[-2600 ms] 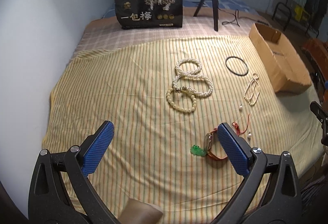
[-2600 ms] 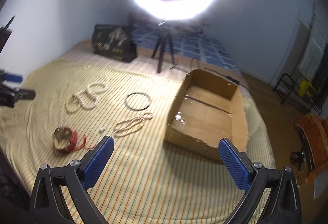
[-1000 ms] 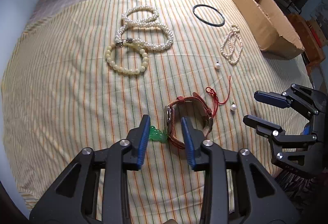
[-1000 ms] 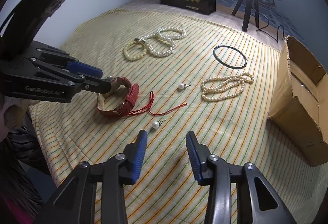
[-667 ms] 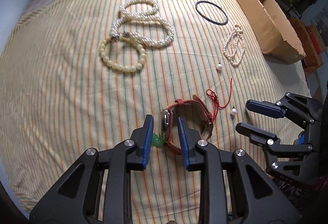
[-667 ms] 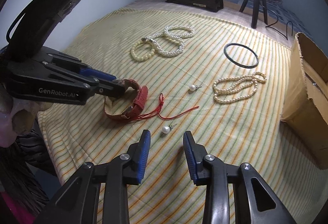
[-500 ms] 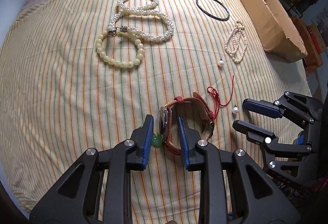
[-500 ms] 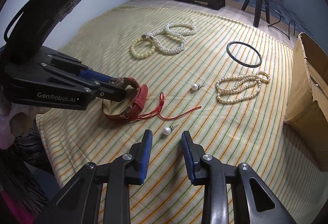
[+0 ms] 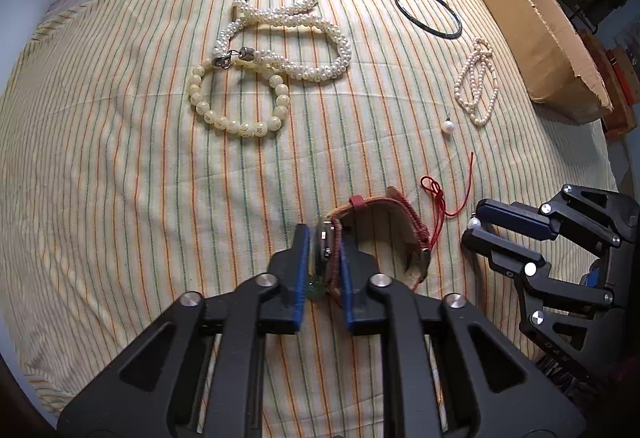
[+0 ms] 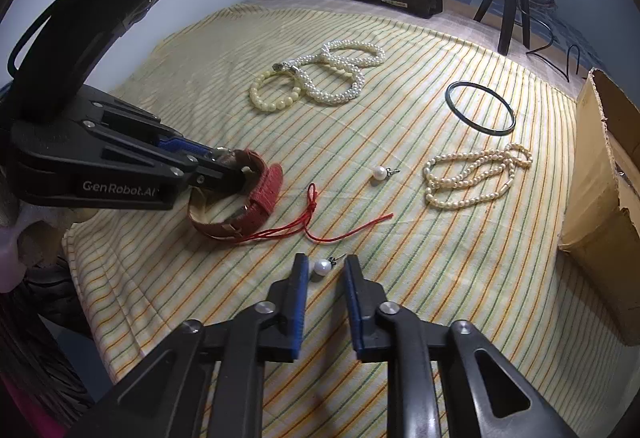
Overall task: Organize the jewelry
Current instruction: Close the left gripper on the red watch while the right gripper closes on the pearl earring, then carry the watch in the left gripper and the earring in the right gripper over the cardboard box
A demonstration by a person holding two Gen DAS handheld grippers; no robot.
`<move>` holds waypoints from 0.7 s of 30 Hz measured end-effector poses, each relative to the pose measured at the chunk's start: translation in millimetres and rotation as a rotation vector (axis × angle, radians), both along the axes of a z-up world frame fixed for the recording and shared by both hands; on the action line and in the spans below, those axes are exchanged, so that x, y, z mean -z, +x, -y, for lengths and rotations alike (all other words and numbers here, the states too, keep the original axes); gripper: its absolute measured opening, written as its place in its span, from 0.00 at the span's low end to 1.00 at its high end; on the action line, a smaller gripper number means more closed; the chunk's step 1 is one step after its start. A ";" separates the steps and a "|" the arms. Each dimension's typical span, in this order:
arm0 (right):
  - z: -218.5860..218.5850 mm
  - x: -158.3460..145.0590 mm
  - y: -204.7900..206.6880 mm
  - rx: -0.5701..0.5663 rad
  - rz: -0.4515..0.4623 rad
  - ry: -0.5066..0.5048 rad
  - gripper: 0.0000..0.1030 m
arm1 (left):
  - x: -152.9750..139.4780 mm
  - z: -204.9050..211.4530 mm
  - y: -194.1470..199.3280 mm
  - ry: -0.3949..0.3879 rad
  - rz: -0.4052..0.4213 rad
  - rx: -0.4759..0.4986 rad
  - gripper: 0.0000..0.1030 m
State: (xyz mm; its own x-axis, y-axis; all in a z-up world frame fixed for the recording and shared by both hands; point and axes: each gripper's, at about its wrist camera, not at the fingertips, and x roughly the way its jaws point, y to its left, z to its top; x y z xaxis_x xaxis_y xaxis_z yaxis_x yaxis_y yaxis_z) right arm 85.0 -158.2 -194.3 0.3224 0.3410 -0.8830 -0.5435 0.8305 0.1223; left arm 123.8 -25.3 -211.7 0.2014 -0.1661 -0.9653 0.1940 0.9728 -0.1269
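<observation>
A red-strap watch (image 9: 384, 209) stands on edge on the striped cloth (image 9: 120, 157). My left gripper (image 9: 323, 234) is closing, its blue pads pressed on the watch case and strap; a green pendant (image 9: 316, 288) lies under it. From the right wrist view the left gripper (image 10: 228, 165) holds the watch (image 10: 256, 205) at its near rim. A pearl earring (image 10: 322, 266) lies between the closing jaws of my right gripper (image 10: 326, 260); it touches the left pad, and a gap shows at the right pad. In the left wrist view the right gripper (image 9: 473, 220) straddles that pearl (image 9: 474, 224).
A red cord (image 10: 320, 222) trails from the watch. Beyond lie a second pearl earring (image 10: 379, 172), a thin pearl strand (image 10: 476, 177), a black bangle (image 10: 480, 109), a thick pearl necklace (image 9: 296, 37) and a cream bead bracelet (image 9: 236, 117). A cardboard box (image 9: 540, 37) stands at the right.
Both grippers' jaws have narrowed: the left ones onto the watch case, the right ones around the pearl earring. The hands have hardly shifted.
</observation>
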 end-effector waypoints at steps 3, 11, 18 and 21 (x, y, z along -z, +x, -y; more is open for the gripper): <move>3.3 -0.2 0.8 0.009 -0.003 0.008 0.07 | 0.1 1.2 -2.7 -0.001 0.004 -0.003 0.10; 6.5 -3.4 -0.4 0.015 0.002 0.026 0.06 | -9.4 -7.5 -3.8 -0.018 0.029 -0.024 0.09; 16.1 -21.2 1.1 0.045 0.038 0.058 0.06 | -27.6 -17.2 -2.6 -0.032 0.076 -0.039 0.09; 22.7 -30.7 2.2 0.061 0.063 0.065 0.06 | -34.9 -17.2 -0.3 -0.038 0.093 -0.035 0.09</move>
State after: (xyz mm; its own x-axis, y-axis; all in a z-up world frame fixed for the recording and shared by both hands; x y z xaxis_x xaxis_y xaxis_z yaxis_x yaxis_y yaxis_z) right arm 87.1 -180.9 -163.6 0.3987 0.3748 -0.8370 -0.5007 0.8536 0.1438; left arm 123.6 -8.0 -176.7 0.2963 -0.1939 -0.9352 0.1725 0.9739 -0.1473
